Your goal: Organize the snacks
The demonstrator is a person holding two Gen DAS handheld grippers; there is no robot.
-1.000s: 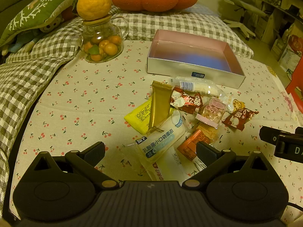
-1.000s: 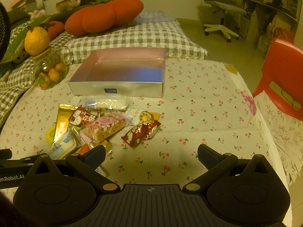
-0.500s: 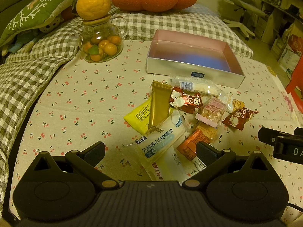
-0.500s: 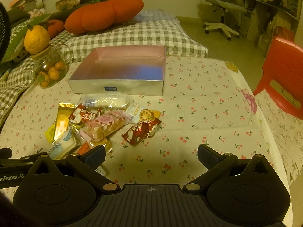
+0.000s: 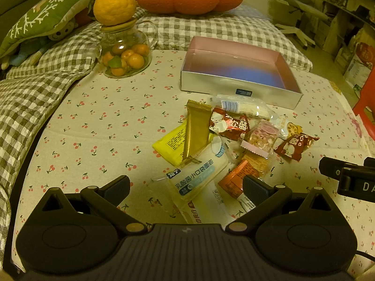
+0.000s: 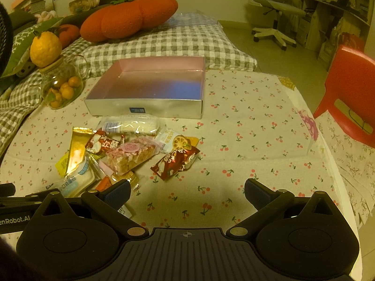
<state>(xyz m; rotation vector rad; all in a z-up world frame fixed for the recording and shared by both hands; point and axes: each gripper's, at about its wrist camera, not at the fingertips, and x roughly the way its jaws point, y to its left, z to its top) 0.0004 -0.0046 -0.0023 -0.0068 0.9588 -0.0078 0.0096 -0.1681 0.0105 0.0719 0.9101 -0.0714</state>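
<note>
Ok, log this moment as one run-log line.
stage: pre-grasp | left claw: open | right claw: open | snack pile: on tablecloth | silver box: empty

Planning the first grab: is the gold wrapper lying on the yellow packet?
Touching. The left wrist view shows the gold wrapper overlapping the yellow packet, its lower end resting across it.

One silver box (image 6: 143,107); one glass jar (image 5: 124,53) (orange fruits inside); two red snack packets (image 5: 228,123) (image 5: 294,145); one gold packet (image 5: 196,131).
</note>
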